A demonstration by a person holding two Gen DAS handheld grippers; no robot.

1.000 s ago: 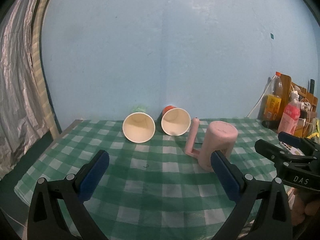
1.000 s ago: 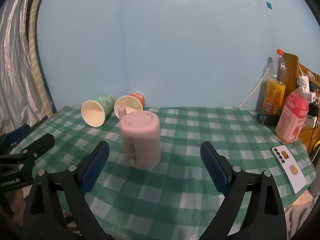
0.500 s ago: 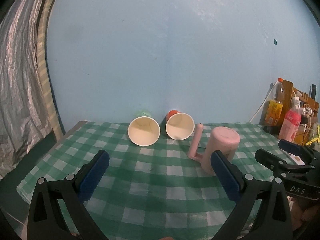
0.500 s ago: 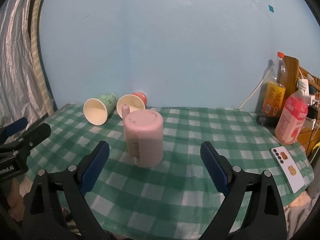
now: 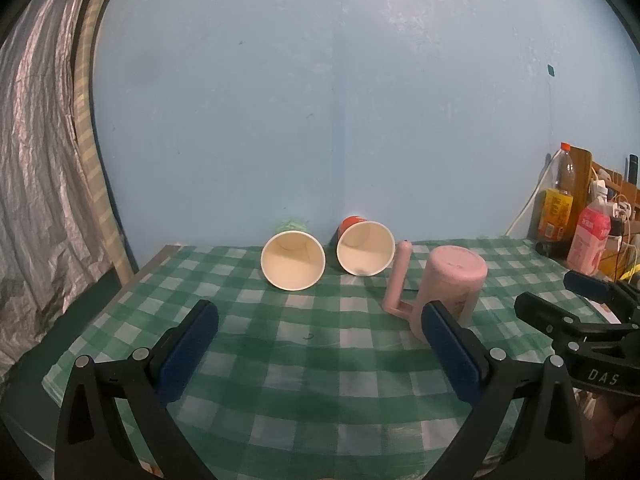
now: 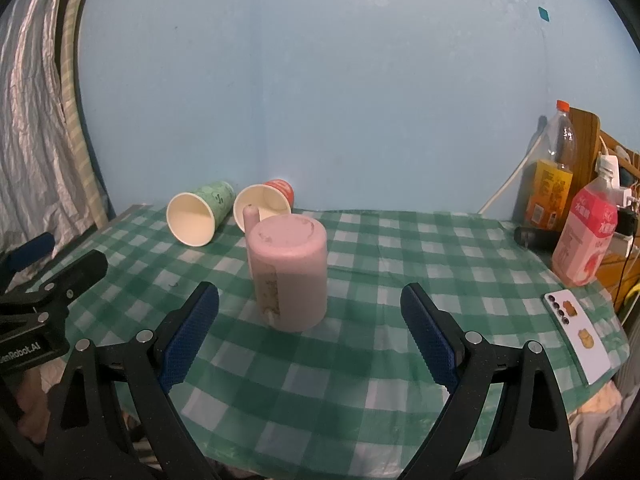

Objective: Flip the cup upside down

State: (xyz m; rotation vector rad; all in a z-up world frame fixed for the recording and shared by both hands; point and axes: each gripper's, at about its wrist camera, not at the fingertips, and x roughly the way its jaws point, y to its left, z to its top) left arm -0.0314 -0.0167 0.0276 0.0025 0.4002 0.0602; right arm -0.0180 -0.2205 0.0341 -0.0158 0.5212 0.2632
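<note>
While the pink cup [image 6: 287,271] stands upside down on the bench [image 6: 400,264], base up, mouth on the checked cloth, both grippers hang back from it, holding nothing. Left gripper [image 5: 318,344] has its blue pads wide apart, low over the near edge of the bench; in its view the cup [image 5: 452,280] sits just behind the right pad, handle [image 5: 398,280] sticking out to the cup's left. Right gripper [image 6: 310,330] is also spread wide, the cup ahead of it, closer to its left pad, not touching. Behind the cup, two paper cups lie on their sides by the wall, mouths toward the cameras: green cup [image 6: 198,218] farther left, red cup [image 6: 266,206] just behind the pink cup's handle. Well right of the cup, at the bench edge: an orange-label bottle [image 6: 550,176], a pink bottle [image 6: 586,240], some cables and a plug. Phone [image 6: 576,334] lies flat on the near right edge, right of the cup. Silver curtain [image 6: 32,120] hangs far left of the cup.
</note>
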